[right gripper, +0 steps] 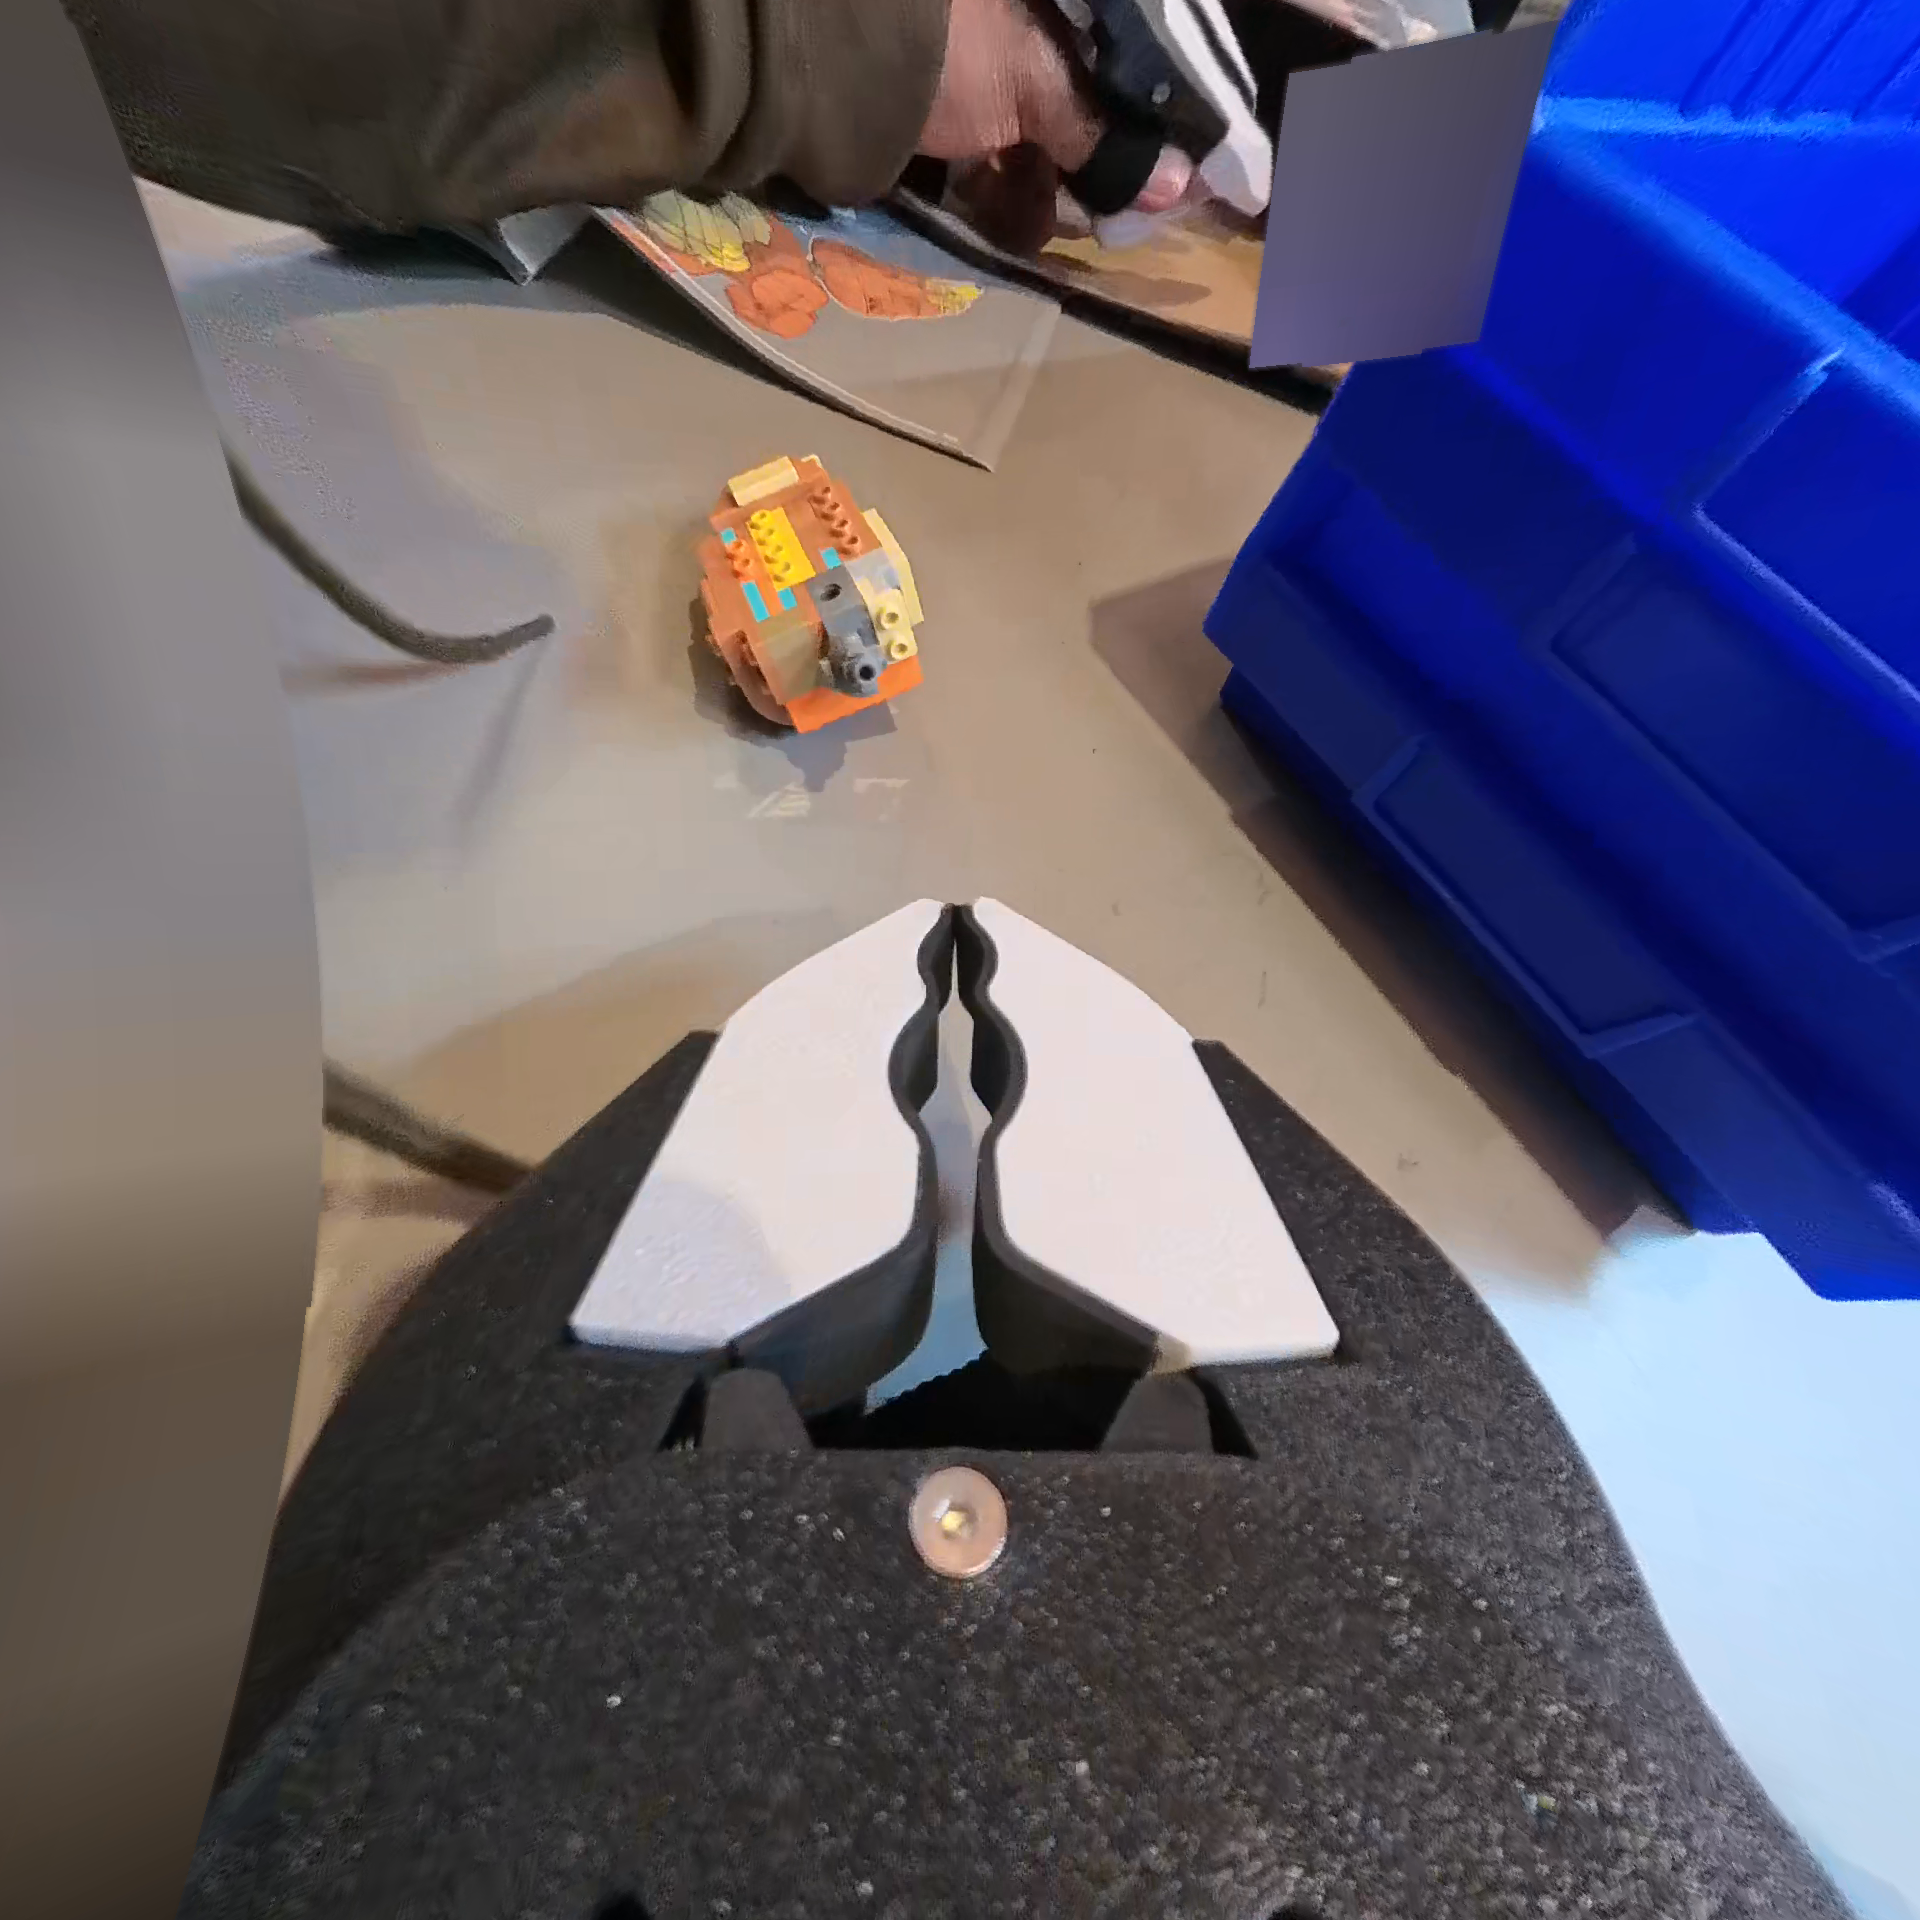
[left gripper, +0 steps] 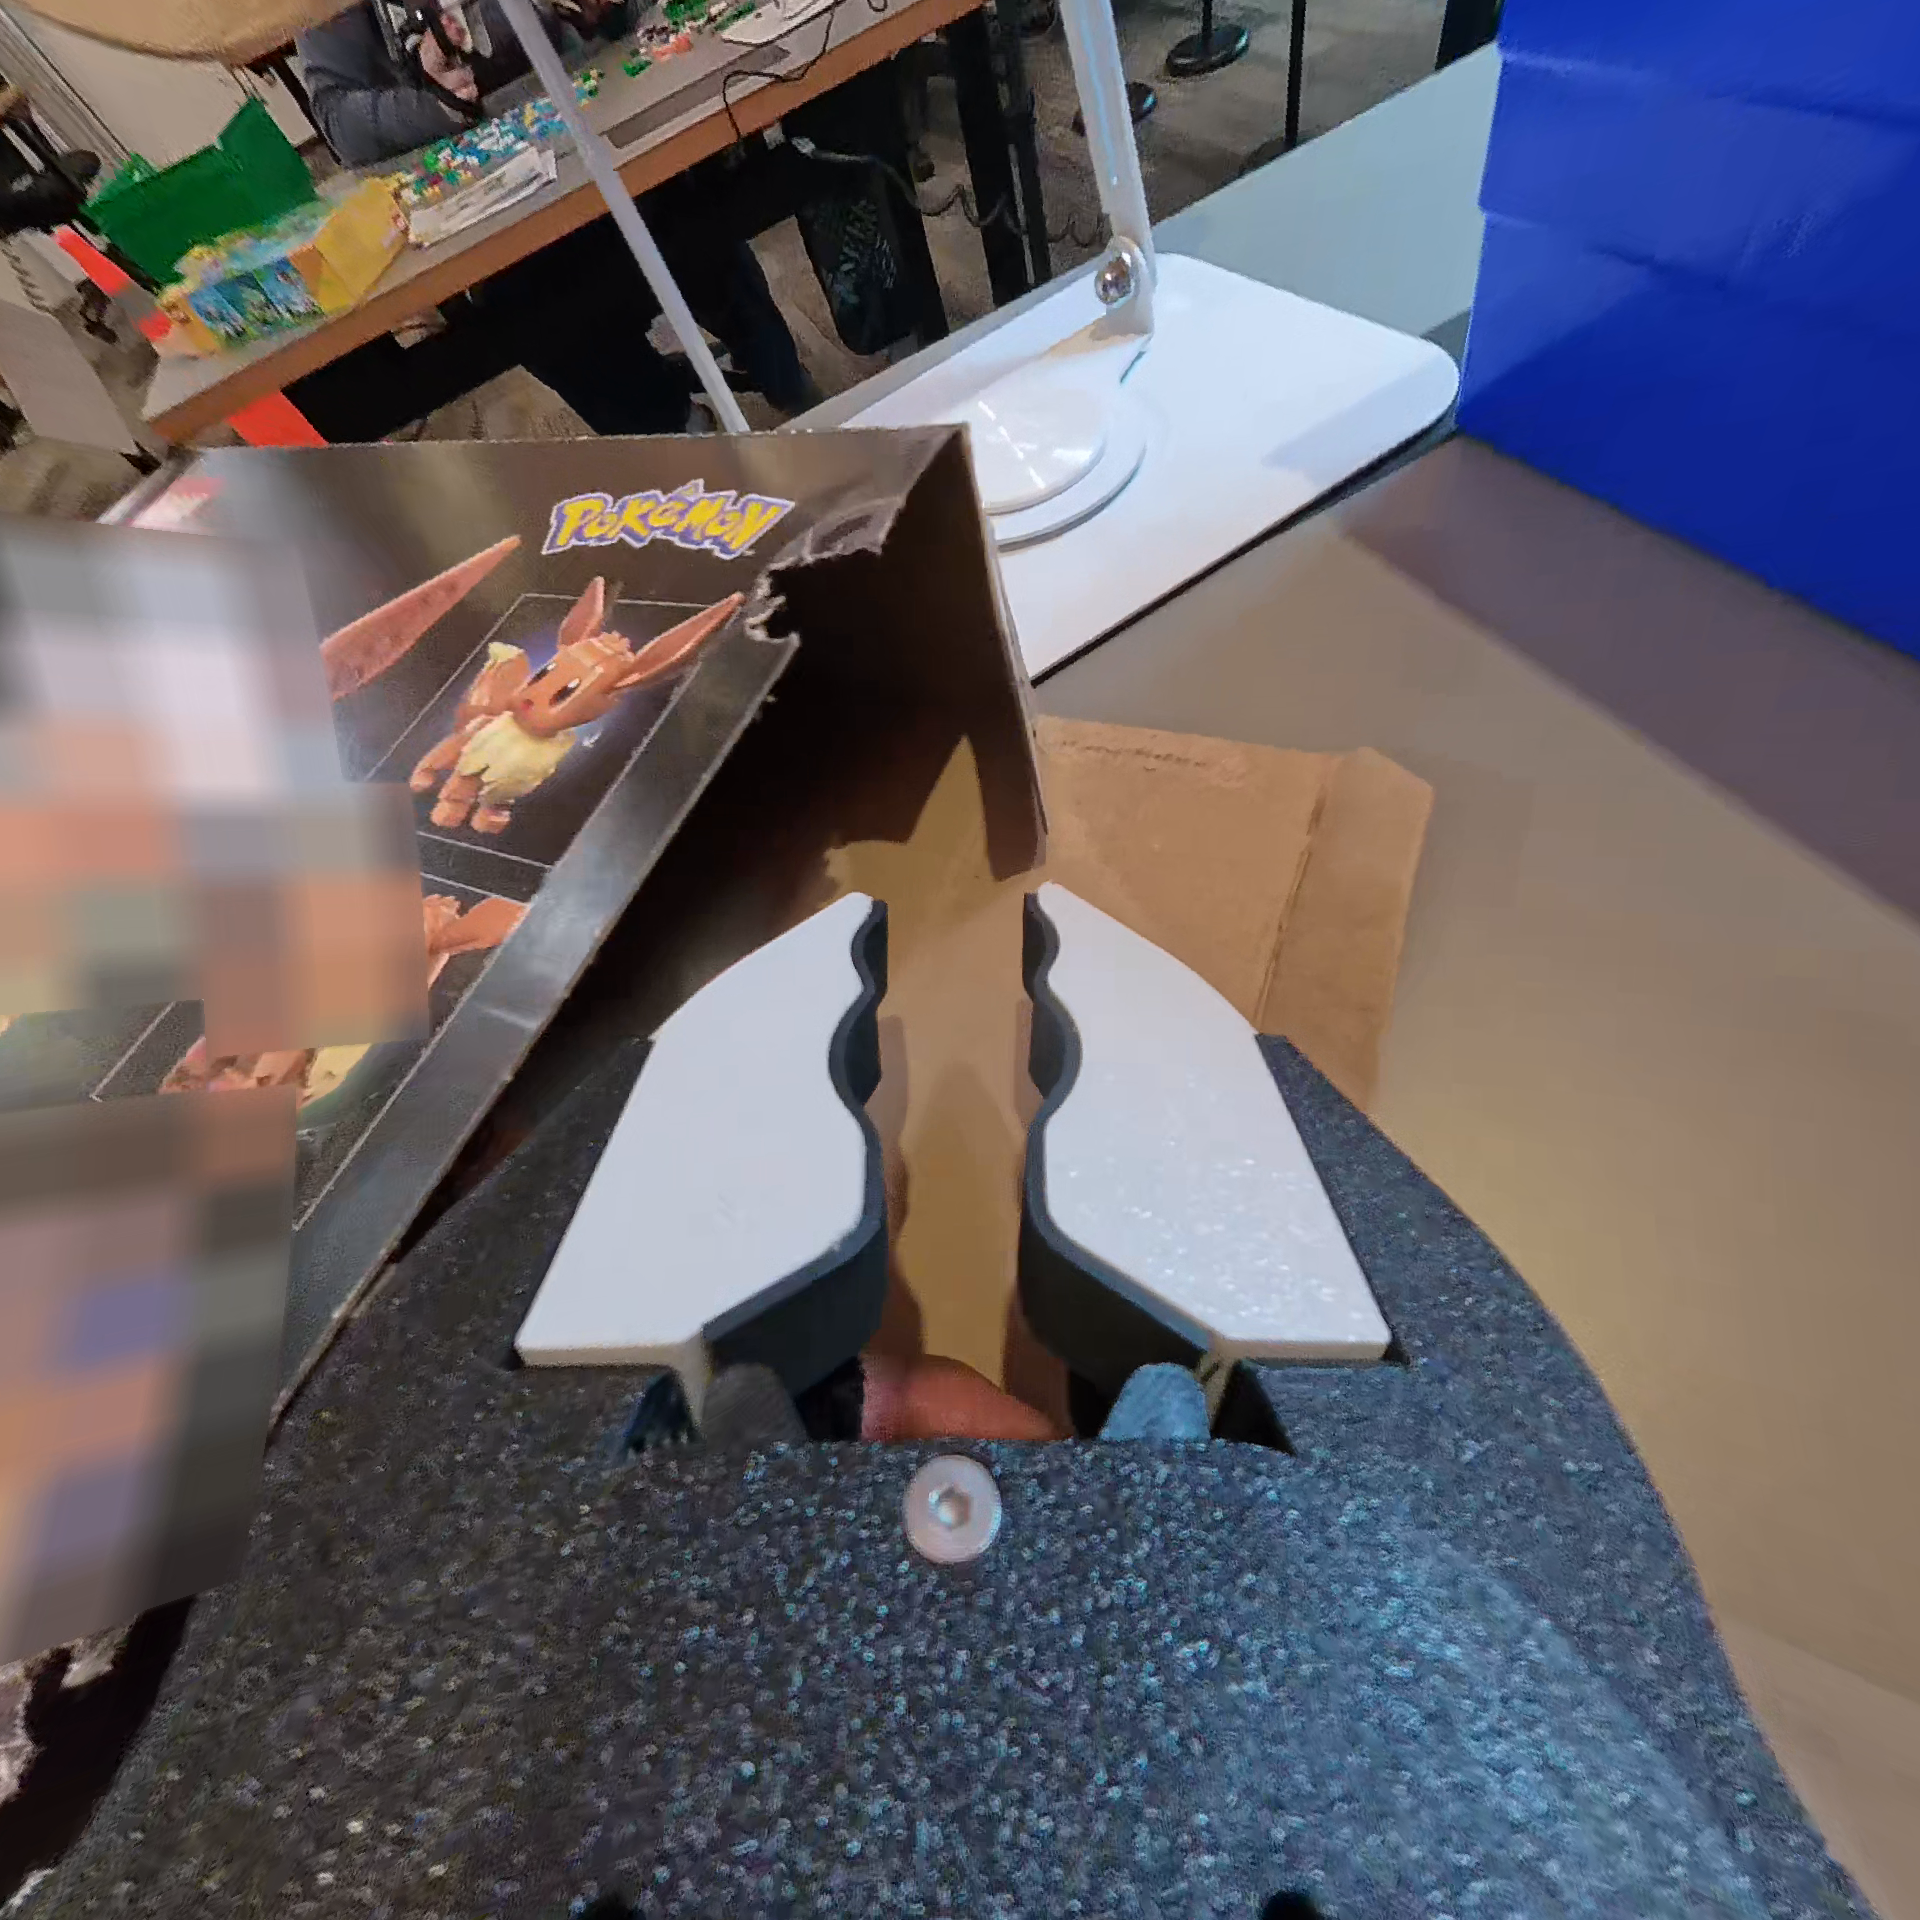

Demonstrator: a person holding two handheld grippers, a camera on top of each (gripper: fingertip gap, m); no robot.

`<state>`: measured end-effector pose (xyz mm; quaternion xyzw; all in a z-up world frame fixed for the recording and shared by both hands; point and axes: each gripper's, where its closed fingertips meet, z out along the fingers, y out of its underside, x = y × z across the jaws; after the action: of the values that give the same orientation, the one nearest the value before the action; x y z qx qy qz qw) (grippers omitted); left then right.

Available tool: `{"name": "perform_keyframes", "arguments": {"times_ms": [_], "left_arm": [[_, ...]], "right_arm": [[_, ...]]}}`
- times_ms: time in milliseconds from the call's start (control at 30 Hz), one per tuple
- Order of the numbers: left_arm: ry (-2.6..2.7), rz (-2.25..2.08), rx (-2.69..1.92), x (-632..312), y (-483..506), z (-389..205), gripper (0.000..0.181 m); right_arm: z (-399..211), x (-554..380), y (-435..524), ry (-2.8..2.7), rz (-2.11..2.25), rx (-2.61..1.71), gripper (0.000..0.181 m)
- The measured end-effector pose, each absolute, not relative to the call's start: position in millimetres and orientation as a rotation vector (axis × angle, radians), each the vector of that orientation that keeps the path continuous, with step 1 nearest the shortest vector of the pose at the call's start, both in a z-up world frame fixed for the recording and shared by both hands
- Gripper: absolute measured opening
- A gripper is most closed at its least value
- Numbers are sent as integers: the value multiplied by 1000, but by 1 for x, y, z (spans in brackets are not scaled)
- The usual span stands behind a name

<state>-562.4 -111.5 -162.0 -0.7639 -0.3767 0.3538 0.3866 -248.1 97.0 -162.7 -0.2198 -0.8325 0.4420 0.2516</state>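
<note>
Hovering with fingers parted and empty, the left gripper (left gripper: 956, 914) sits at the open end of a printed box (left gripper: 582, 665), lamp base (left gripper: 1195, 416) at one o'clock; right gripper (right gripper: 954, 912), closed on nothing, points at a brick model (right gripper: 805, 597) at twelve o'clock, blue bin (right gripper: 1662, 675) at two

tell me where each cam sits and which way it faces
Left wrist view: on the left claw, facing along its parted fingers at a printed box, brown paper and a white lamp base.
Right wrist view: on the right claw, facing down over the grey table at a brick model; a sleeve crosses the top.
Shared: the blue bin.
</note>
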Motion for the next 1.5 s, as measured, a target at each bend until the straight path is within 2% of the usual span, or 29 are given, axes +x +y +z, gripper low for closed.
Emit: {"name": "perform_keyframes", "arguments": {"times_ms": [467,800,1500], "left_arm": [[-907,935,-1984,-557,-105,-163,30],[-995,855,-1881,-544,-120,-157,31],[-888,839,-2078,-520,-109,-174,32]], "right_arm": [[-142,-237,97,-1933,1031,-338,0],[-146,-231,105,-1870,875,-349,0],[-153,-230,102,-1862,768,-286,0]]}}
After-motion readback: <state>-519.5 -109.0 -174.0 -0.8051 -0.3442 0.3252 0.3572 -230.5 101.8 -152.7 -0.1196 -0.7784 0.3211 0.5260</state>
